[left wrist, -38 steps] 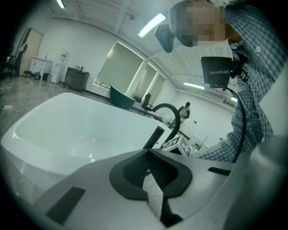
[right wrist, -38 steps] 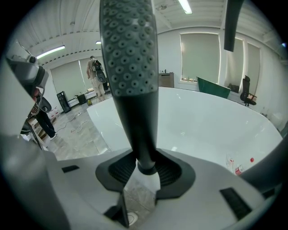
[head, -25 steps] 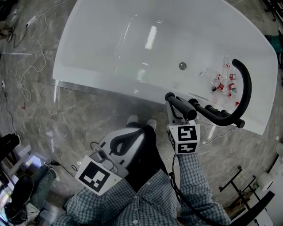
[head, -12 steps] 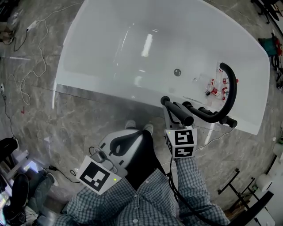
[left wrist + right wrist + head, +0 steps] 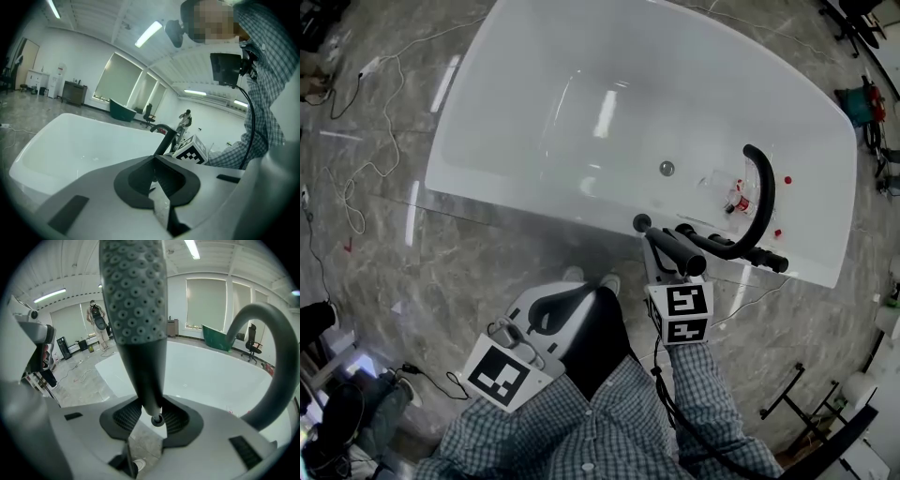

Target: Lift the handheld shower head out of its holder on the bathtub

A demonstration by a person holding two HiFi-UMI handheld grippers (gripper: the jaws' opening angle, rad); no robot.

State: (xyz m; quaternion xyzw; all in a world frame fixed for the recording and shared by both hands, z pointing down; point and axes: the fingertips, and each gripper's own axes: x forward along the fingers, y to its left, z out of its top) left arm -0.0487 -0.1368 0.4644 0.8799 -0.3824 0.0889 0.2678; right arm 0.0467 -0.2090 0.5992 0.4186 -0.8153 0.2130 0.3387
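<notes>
My right gripper (image 5: 667, 255) is shut on the black handheld shower head (image 5: 682, 251) and holds it over the near rim of the white bathtub (image 5: 534, 202), beside the black curved faucet (image 5: 761, 192). In the right gripper view the shower head (image 5: 136, 310) rises from the jaws (image 5: 152, 420), its dotted spray face towards the camera, with the faucet (image 5: 276, 357) arching at the right. My left gripper (image 5: 555, 302) is low and close to the body, over the floor, shut with nothing in it (image 5: 154, 180). I cannot make out the holder.
A round drain (image 5: 667, 168) and small red-and-white bottles (image 5: 737, 199) lie in the tub near the faucet. White cables (image 5: 356, 178) trail over the grey marble floor at the left. A black metal stand (image 5: 806, 394) is at the lower right.
The head view has pulled back, so the tub looks smaller and lower in the frame. The right gripper stays shut on the shower head near the rim. The left gripper has barely moved.
</notes>
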